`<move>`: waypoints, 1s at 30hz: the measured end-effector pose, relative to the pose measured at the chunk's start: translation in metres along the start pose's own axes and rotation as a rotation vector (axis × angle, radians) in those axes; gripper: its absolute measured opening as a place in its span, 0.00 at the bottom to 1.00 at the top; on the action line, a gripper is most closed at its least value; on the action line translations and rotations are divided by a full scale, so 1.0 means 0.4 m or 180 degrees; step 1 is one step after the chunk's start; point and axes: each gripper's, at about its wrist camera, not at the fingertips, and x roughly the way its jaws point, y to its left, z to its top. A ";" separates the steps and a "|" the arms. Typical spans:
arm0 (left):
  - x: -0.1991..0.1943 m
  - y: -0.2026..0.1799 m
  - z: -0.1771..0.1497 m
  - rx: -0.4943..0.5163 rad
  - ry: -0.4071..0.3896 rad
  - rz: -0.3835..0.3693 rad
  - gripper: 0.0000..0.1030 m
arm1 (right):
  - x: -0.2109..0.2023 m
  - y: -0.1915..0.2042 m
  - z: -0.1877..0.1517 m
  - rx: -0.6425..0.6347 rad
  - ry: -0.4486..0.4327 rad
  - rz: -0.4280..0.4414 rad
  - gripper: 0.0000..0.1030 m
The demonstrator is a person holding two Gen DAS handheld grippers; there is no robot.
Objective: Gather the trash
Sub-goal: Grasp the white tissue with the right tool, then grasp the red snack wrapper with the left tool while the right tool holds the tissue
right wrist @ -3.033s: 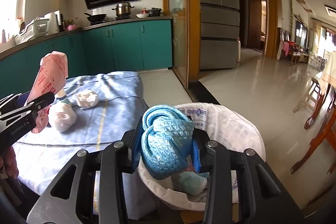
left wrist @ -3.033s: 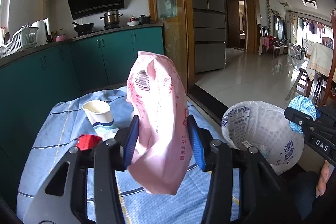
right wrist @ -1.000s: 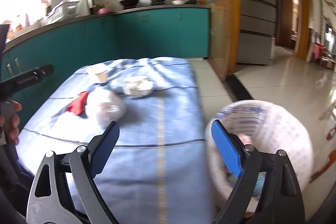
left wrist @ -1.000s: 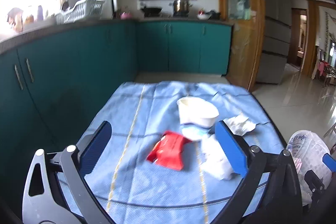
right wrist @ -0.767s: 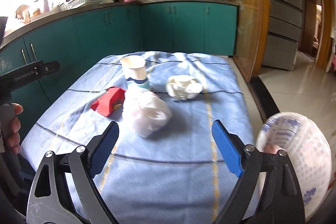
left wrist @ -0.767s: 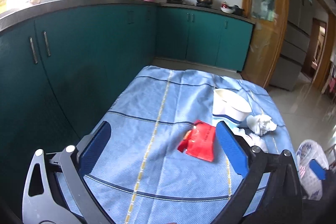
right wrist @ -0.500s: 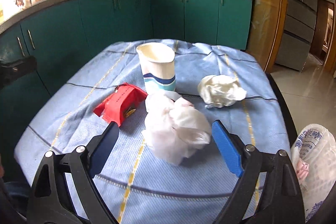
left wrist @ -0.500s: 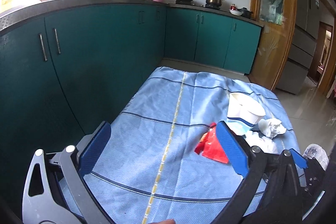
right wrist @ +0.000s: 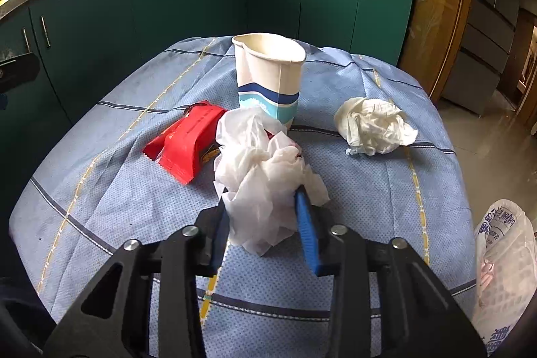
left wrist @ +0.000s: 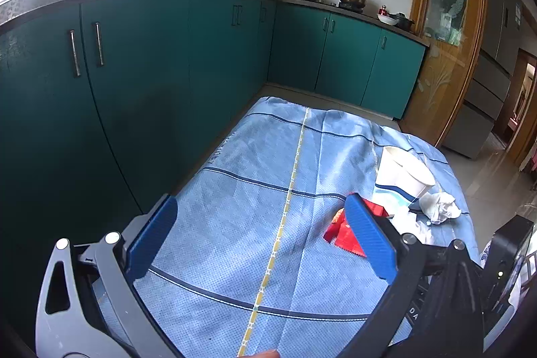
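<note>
Two grippers differ: the right gripper (right wrist: 263, 217), spread wide half a second ago, now pinches the thin, crinkled white plastic wad (right wrist: 265, 170) on the woven blue tablecloth (right wrist: 110, 190), beside a glossy red wrapper (right wrist: 188, 140) and tapered paper cup (right wrist: 270, 76). The left gripper (left wrist: 260, 237) stays wide, empty.

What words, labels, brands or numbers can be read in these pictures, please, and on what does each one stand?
"DA": white letters on the black body of the right gripper, cut off at the frame edge in the left wrist view.
Blue printed characters on the white trash bag: too blurred to read.
Print on the red wrapper: too small to read.
Paper cup: blue bands only, no text.
</note>
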 end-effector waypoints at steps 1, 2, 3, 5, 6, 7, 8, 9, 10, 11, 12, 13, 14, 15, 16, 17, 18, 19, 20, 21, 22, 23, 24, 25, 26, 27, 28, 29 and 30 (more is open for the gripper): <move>0.002 -0.002 -0.001 0.0011 0.0010 0.0000 0.97 | -0.014 -0.002 -0.007 0.0018 -0.0020 0.0026 0.31; 0.004 -0.004 -0.003 0.0016 0.0021 -0.0001 0.97 | -0.028 -0.003 -0.013 0.0027 -0.0037 0.0052 0.30; 0.005 -0.005 -0.004 0.0020 0.0034 -0.0003 0.97 | -0.043 -0.003 -0.020 0.0032 -0.0055 0.0074 0.29; 0.008 -0.006 -0.006 0.0028 0.0064 -0.0007 0.97 | -0.074 -0.005 -0.034 0.0021 -0.0094 0.0089 0.29; 0.010 -0.007 -0.007 0.0031 0.0076 -0.0008 0.97 | -0.093 -0.004 -0.043 0.0001 -0.0114 0.0082 0.29; 0.012 -0.008 -0.008 0.0035 0.0089 -0.0007 0.97 | -0.110 -0.010 -0.054 -0.0015 -0.0134 0.0076 0.29; 0.014 -0.009 -0.010 0.0039 0.0104 -0.0007 0.97 | -0.127 -0.014 -0.065 -0.0023 -0.0154 0.0072 0.29; 0.015 -0.010 -0.011 0.0038 0.0115 -0.0016 0.97 | -0.146 -0.020 -0.076 -0.0019 -0.0169 0.0076 0.29; 0.016 -0.012 -0.012 0.0037 0.0132 -0.0033 0.97 | -0.158 -0.026 -0.083 -0.0009 -0.0176 0.0089 0.29; 0.017 -0.014 -0.014 0.0041 0.0144 -0.0043 0.97 | -0.171 -0.034 -0.092 0.0014 -0.0185 0.0097 0.29; 0.019 -0.017 -0.015 0.0054 0.0157 -0.0048 0.97 | -0.183 -0.043 -0.102 0.0039 -0.0189 0.0095 0.29; 0.020 -0.021 -0.017 0.0074 0.0170 -0.0053 0.97 | -0.196 -0.055 -0.112 0.0078 -0.0195 0.0076 0.29; 0.022 -0.026 -0.019 0.0099 0.0186 -0.0062 0.97 | -0.206 -0.067 -0.119 0.0115 -0.0197 0.0055 0.29; 0.025 -0.031 -0.022 0.0122 0.0205 -0.0078 0.97 | -0.214 -0.079 -0.126 0.0153 -0.0188 0.0037 0.29; 0.029 -0.036 -0.024 0.0150 0.0234 -0.0105 0.97 | -0.216 -0.091 -0.130 0.0185 -0.0172 0.0019 0.29; 0.034 -0.039 -0.024 0.0185 0.0272 -0.0148 0.97 | -0.218 -0.101 -0.134 0.0213 -0.0158 -0.0001 0.30; 0.044 -0.045 -0.019 0.0258 0.0344 -0.0248 0.97 | -0.216 -0.108 -0.139 0.0238 -0.0146 -0.0019 0.30; 0.058 -0.050 -0.010 0.0342 0.0433 -0.0388 0.97 | -0.219 -0.120 -0.142 0.0276 -0.0138 -0.0032 0.33; 0.073 -0.056 0.001 0.0402 0.0508 -0.0512 0.97 | -0.221 -0.127 -0.145 0.0297 -0.0132 -0.0034 0.36; 0.088 -0.061 0.012 0.0467 0.0570 -0.0638 0.97 | -0.226 -0.136 -0.150 0.0317 -0.0130 -0.0046 0.40; 0.101 -0.066 0.023 0.0518 0.0602 -0.0759 0.97 | -0.224 -0.136 -0.148 0.0330 -0.0131 -0.0067 0.51; 0.115 -0.073 0.033 0.0559 0.0606 -0.0860 0.97 | -0.227 -0.140 -0.151 0.0352 -0.0150 -0.0097 0.58; 0.130 -0.085 0.036 0.0621 0.0610 -0.0913 0.97 | -0.231 -0.141 -0.153 0.0364 -0.0165 -0.0107 0.61; 0.148 -0.101 0.035 0.0707 0.0643 -0.0956 0.97 | -0.232 -0.143 -0.152 0.0378 -0.0176 -0.0105 0.64; 0.165 -0.119 0.028 0.0777 0.0696 -0.0998 0.97 | -0.231 -0.143 -0.149 0.0388 -0.0179 -0.0106 0.66; 0.182 -0.140 0.017 0.0863 0.0775 -0.1046 0.96 | -0.230 -0.143 -0.149 0.0398 -0.0186 -0.0114 0.68; 0.195 -0.164 0.003 0.0966 0.0838 -0.1068 0.96 | -0.229 -0.143 -0.150 0.0400 -0.0191 -0.0120 0.69; 0.201 -0.181 -0.005 0.1049 0.0840 -0.1061 0.94 | -0.228 -0.143 -0.150 0.0402 -0.0193 -0.0122 0.69; 0.202 -0.202 -0.015 0.1151 0.0809 -0.1062 0.92 | -0.227 -0.143 -0.149 0.0406 -0.0194 -0.0118 0.69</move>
